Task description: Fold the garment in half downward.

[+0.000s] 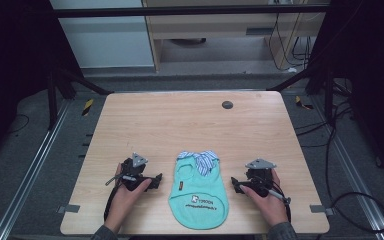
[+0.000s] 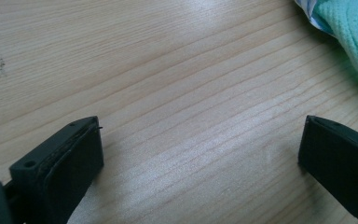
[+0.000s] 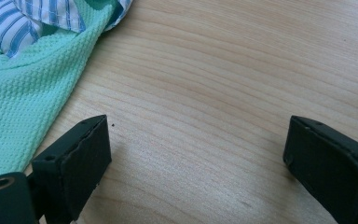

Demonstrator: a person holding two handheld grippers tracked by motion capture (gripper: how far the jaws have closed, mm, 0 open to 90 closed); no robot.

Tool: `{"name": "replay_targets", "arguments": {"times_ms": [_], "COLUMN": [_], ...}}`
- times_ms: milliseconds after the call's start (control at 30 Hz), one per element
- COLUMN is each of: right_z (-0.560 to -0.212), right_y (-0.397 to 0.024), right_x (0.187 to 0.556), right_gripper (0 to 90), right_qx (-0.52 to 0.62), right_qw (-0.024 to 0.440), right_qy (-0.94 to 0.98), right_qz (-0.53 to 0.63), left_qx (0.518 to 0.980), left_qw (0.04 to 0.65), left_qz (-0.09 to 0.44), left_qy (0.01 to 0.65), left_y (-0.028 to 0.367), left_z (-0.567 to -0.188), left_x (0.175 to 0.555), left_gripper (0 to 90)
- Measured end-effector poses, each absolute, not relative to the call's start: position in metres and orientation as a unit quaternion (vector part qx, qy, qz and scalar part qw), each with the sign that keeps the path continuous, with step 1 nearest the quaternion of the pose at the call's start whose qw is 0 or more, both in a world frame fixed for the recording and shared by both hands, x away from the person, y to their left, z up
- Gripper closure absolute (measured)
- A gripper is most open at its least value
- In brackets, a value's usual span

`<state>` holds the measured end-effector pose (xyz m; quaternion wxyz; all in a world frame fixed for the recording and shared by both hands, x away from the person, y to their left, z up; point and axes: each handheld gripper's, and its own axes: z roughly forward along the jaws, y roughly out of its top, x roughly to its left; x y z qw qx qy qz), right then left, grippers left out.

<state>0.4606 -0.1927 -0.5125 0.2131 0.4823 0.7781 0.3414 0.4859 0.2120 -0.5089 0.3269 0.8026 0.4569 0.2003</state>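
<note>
Wooden surface point(image 1: 190, 120) carries a flat mint shirt point(image 1: 198, 192) with striped collar point(image 1: 202, 160) at its near edge, between left claw point(image 1: 156, 181) and right claw point(image 1: 236, 184), both wide open and empty.

We count one wooden surface point(image 1: 180, 120) bearing one mint-green garment point(image 1: 198, 192) with one blue-striped collar point(image 1: 202, 159). We count two hand-held grippers, one left gripper point(image 1: 156, 181) and one right gripper point(image 1: 236, 184), and one dark round disc point(image 1: 227, 104) near the far edge.

Left gripper point(image 1: 156, 181) and right gripper point(image 1: 235, 184) rest low (jaws spread wide), each hand-held.
</note>
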Motion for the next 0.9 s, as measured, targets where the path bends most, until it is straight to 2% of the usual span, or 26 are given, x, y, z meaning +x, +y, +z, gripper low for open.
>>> {"name": "replay_targets", "arguments": {"times_ms": [167, 200, 233, 433, 533, 567, 667, 700, 733, 767, 800, 833, 867, 900], "right_z": [-0.512, -0.512, -0.511, -0.49, -0.476, -0.474, -0.467, -0.464, -0.459, -0.459, -0.454, -0.454, -0.45, -0.45], "right_y": [-0.192, -0.192, -0.191, -0.181, -0.17, -0.168, -0.163, -0.162, -0.157, -0.157, -0.15, -0.15, -0.143, -0.143], "right_x": [0.46, 0.46, 0.46, 0.476, 0.497, 0.502, 0.512, 0.518, 0.528, 0.528, 0.536, 0.536, 0.544, 0.544], "right_gripper": [8.7, 11.6, 19.0, 26.6, 36.0, 40.1, 45.0, 50.2, 56.9, 56.9, 65.4, 65.4, 71.6, 71.6], "right_qx": [0.485, 0.487, 0.49, 0.458, 0.432, 0.429, 0.423, 0.422, 0.411, 0.411, 0.402, 0.402, 0.388, 0.388], "right_qw": [0.215, 0.217, 0.218, 0.208, 0.185, 0.18, 0.177, 0.172, 0.156, 0.156, 0.15, 0.15, 0.147, 0.147], "right_qy": [0.776, 0.775, 0.77, 0.797, 0.826, 0.831, 0.835, 0.837, 0.844, 0.844, 0.849, 0.849, 0.857, 0.857], "right_qz": [0.341, 0.341, 0.346, 0.334, 0.313, 0.306, 0.303, 0.303, 0.309, 0.309, 0.308, 0.308, 0.306, 0.306], "left_qx": [0.808, 0.808, 0.806, 0.822, 0.832, 0.833, 0.841, 0.846, 0.85, 0.85, 0.852, 0.853, 0.854, 0.858], "left_qw": [0.327, 0.334, 0.341, 0.345, 0.35, 0.349, 0.339, 0.334, 0.332, 0.332, 0.331, 0.33, 0.329, 0.328], "left_qz": [0.194, 0.19, 0.186, 0.171, 0.142, 0.146, 0.152, 0.153, 0.152, 0.152, 0.151, 0.152, 0.154, 0.154], "left_qy": [0.449, 0.448, 0.446, 0.419, 0.407, 0.404, 0.394, 0.386, 0.38, 0.38, 0.377, 0.374, 0.371, 0.365], "left_y": [0.21, 0.209, 0.206, 0.195, 0.189, 0.186, 0.179, 0.175, 0.168, 0.168, 0.165, 0.161, 0.157, 0.154], "left_z": [-0.506, -0.505, -0.503, -0.479, -0.458, -0.454, -0.447, -0.445, -0.442, -0.442, -0.441, -0.439, -0.438, -0.437], "left_x": [0.486, 0.487, 0.488, 0.513, 0.539, 0.544, 0.55, 0.553, 0.558, 0.558, 0.561, 0.563, 0.565, 0.566], "left_gripper": [3.0, 5.0, 5.5, 7.8, 10.0, 12.0, 13.3, 14.3, 18.8, 20.7, 24.2, 24.2, 28.2, 28.2]}}
